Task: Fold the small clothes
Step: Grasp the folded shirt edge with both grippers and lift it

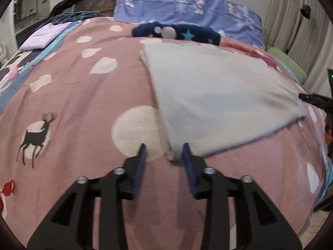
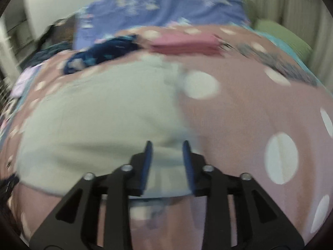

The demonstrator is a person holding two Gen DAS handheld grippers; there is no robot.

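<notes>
At the far left of the left wrist view a folded lilac cloth (image 1: 42, 36) lies near the edge of the bed, and below it a black deer print (image 1: 36, 136) marks the pink spotted bedspread (image 1: 83, 95). Toward the middle, the left gripper (image 1: 164, 149) points down at the bedspread with its blue-padded fingers (image 1: 141, 160) spread apart; the near corner of a pale grey folded garment (image 1: 218, 91) sits in the gap between them, and the pads do not press on it. The garment lies flat on the bedspread, reaching up and to the right. Beyond its far edge lies a dark blue garment with stars (image 1: 177, 33), with a blue patterned pillow (image 1: 187, 6) behind it. At the right edge a black part of the other tool (image 1: 314, 101) reaches the garment's right corner. In the blurred right wrist view the same pale garment (image 2: 100, 114) fills the left and middle, and the right gripper (image 2: 166, 145) hovers at its near right corner, jaws spread with cloth beneath them and nothing pinched. Farther back lies a folded pink cloth (image 2: 185, 43), and a green cushion (image 2: 283, 35) shows at the far right.
</notes>
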